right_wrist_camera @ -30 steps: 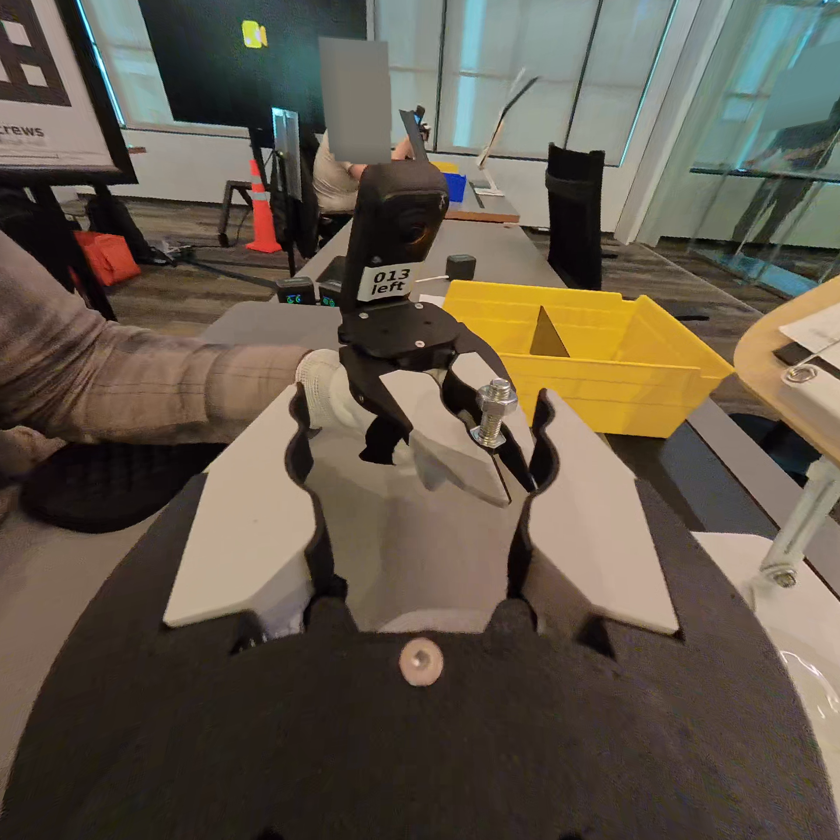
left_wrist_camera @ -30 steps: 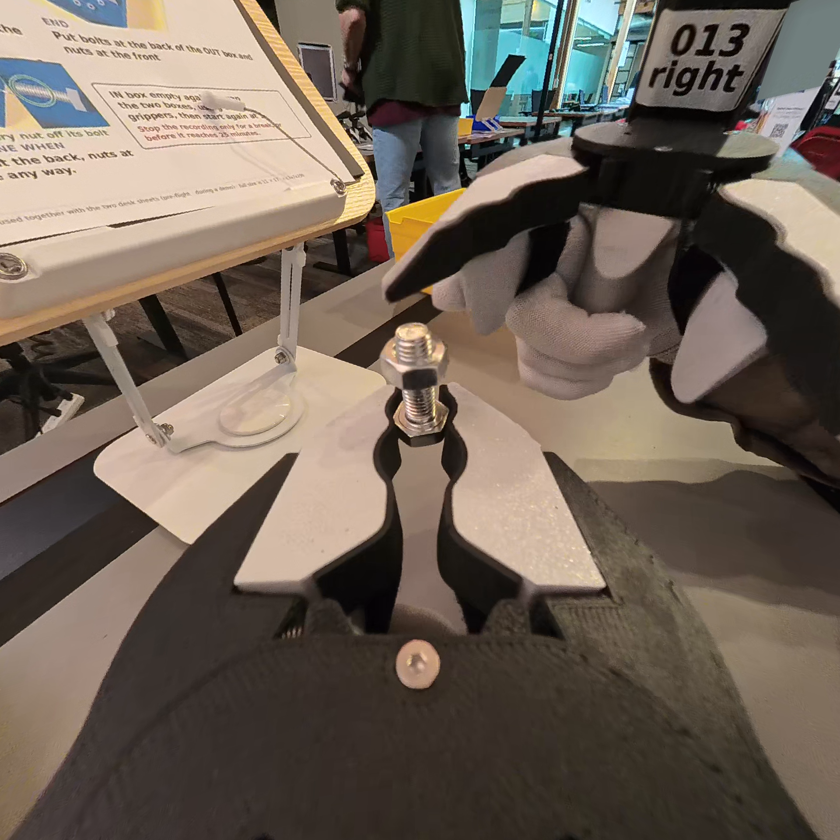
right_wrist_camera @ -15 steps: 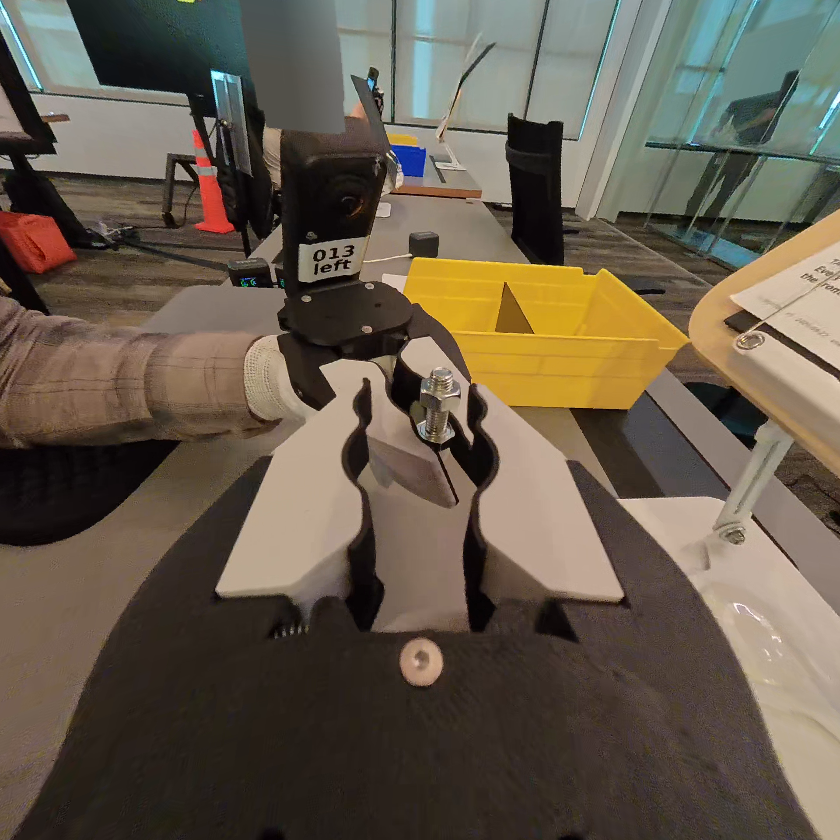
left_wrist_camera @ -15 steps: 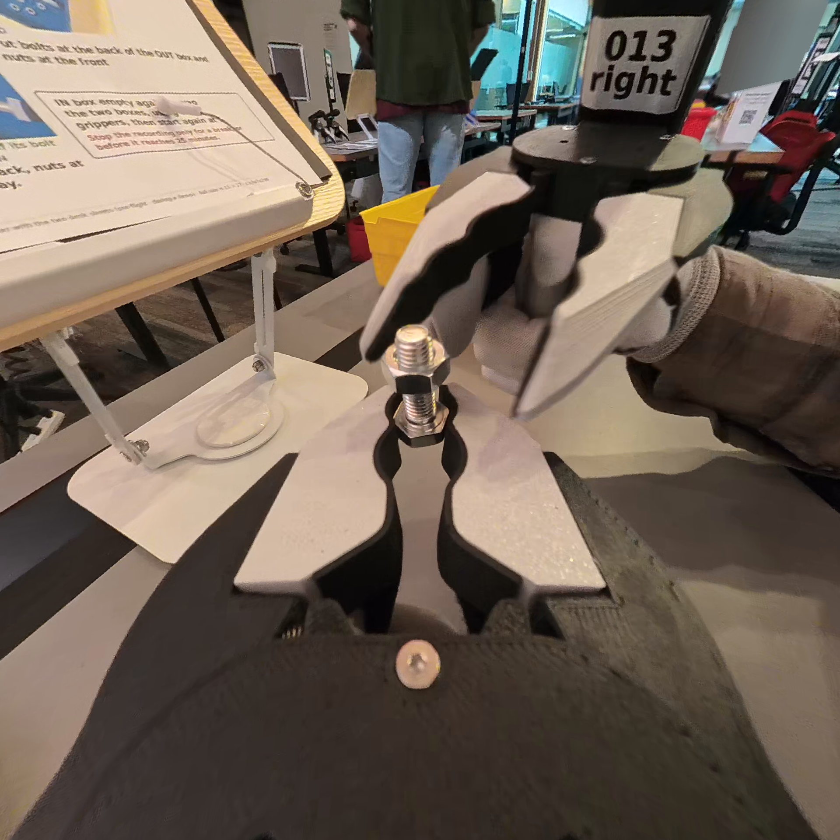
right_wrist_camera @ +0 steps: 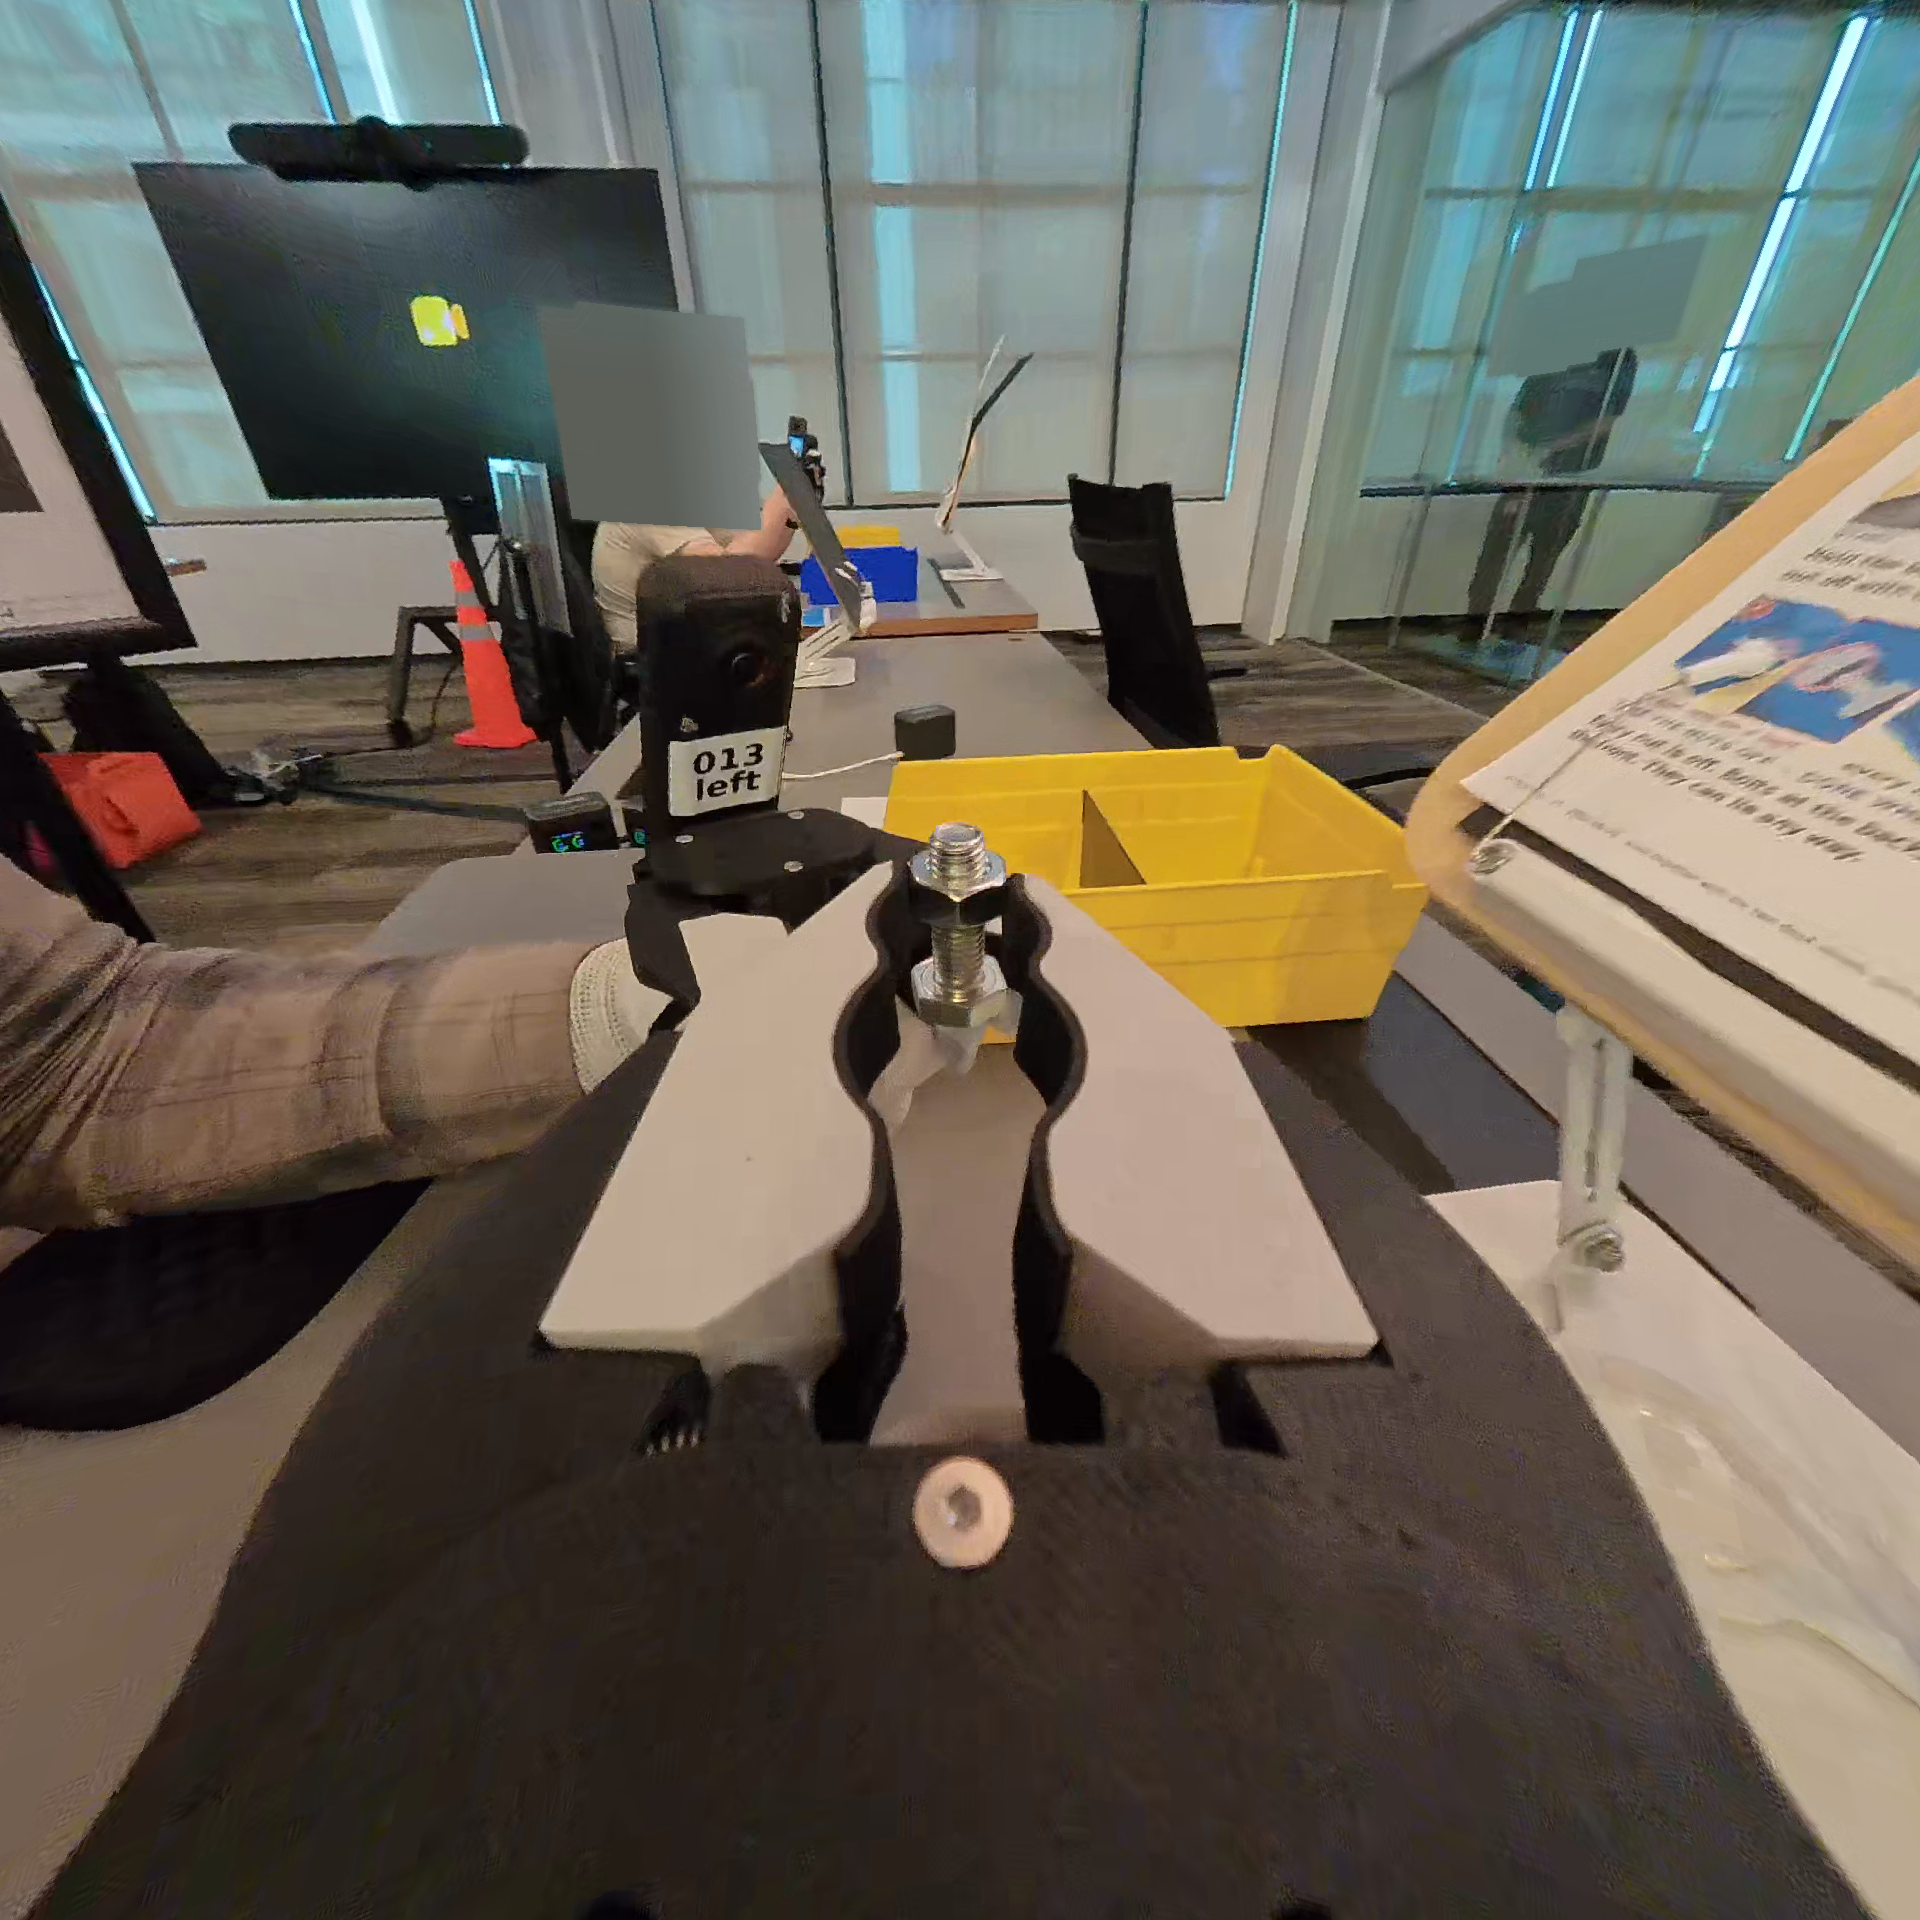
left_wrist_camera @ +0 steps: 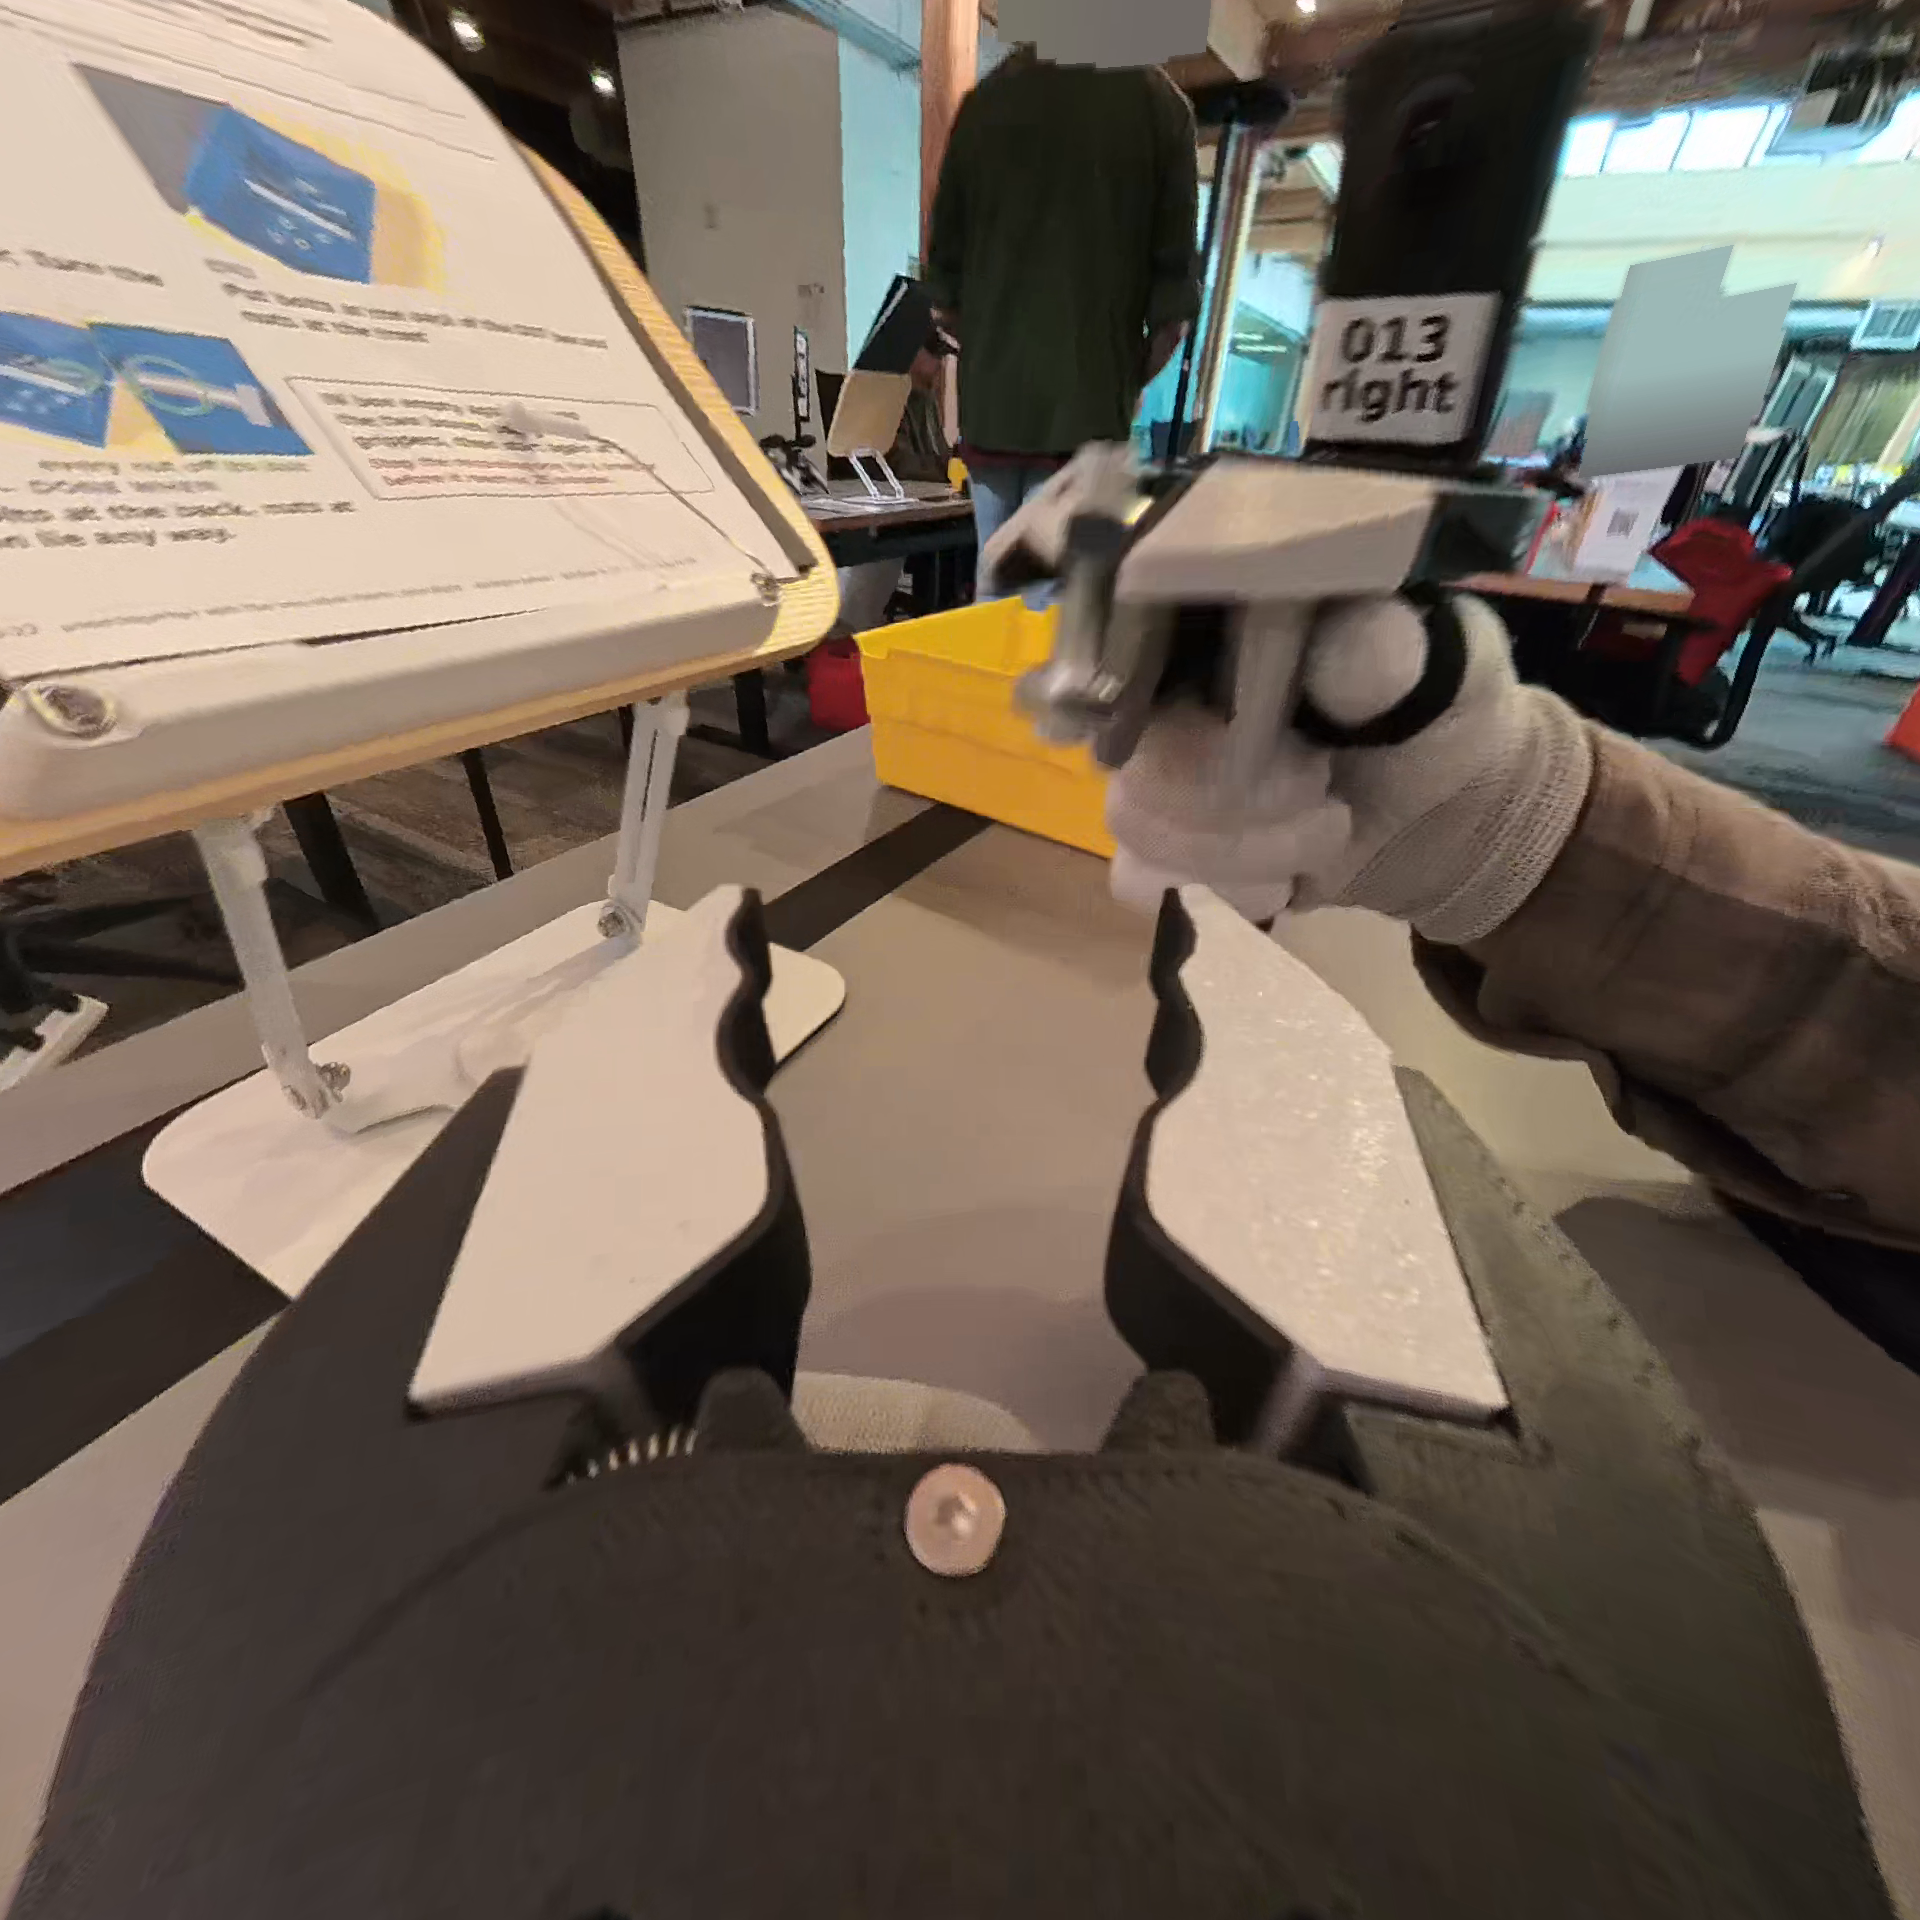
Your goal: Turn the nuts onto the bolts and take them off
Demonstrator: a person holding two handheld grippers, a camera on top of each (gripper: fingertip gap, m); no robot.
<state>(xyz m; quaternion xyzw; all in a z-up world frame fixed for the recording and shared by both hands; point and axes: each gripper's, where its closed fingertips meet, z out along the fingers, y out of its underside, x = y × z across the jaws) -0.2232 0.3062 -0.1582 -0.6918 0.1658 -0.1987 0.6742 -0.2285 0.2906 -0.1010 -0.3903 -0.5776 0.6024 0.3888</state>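
— Jaws first: how do they stand?

— Right gripper (right_wrist_camera: 961, 940) is clenched on the nut (right_wrist_camera: 954, 883), bolt (right_wrist_camera: 956, 951) upright between my jaws, head at the bottom. Left gripper (left_wrist_camera: 956, 997) is released and holds nothing.

— Where does the bolt lie from the free jaws?

— Ahead and above, over the table (left_wrist_camera: 935, 1039), before the yellow bin (right_wrist_camera: 1226, 894). I judge the left must rise to the head, the low end, as it's nearer.
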